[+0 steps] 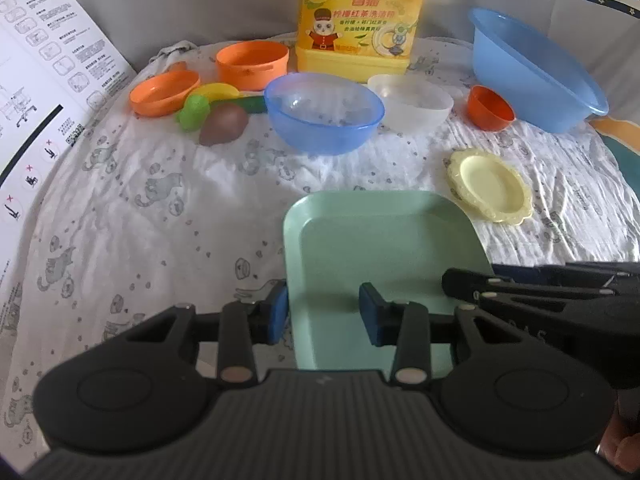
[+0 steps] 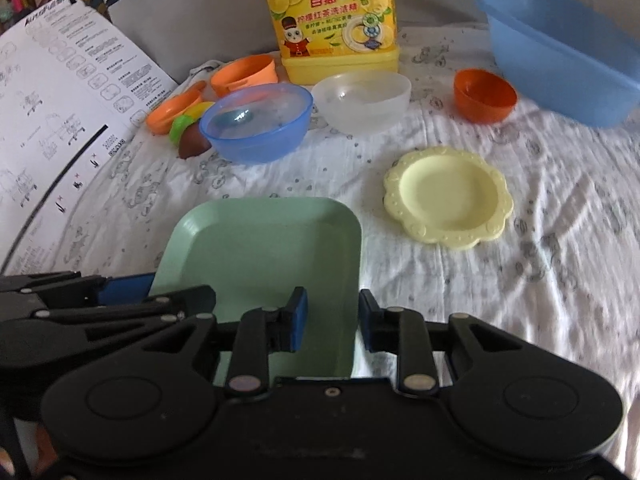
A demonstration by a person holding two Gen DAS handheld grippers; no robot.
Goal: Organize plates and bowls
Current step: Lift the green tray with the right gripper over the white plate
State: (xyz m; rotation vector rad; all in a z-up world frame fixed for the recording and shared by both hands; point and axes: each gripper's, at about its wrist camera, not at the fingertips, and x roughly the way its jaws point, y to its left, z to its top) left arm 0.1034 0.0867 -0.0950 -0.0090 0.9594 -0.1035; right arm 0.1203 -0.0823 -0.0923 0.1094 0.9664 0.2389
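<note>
A green square plate (image 1: 380, 240) lies on the white cloth in front of both grippers; it also shows in the right wrist view (image 2: 264, 256). My left gripper (image 1: 323, 312) is open, its fingers astride the plate's left rim. My right gripper (image 2: 333, 318) is open, its fingers astride the plate's right rim. A yellow scalloped plate (image 2: 448, 196) lies to the right of the green one. Behind stand a blue bowl (image 1: 324, 112), a clear bowl (image 1: 412, 104) and a small orange bowl (image 1: 490, 108).
A yellow detergent jug (image 1: 360, 20) stands at the back. A large blue basin (image 1: 536, 72) is at the back right. Orange cups (image 1: 252, 64), an orange dish (image 1: 164, 92) and toy food (image 1: 222, 122) sit at the back left. A printed instruction sheet (image 1: 40, 80) stands on the left.
</note>
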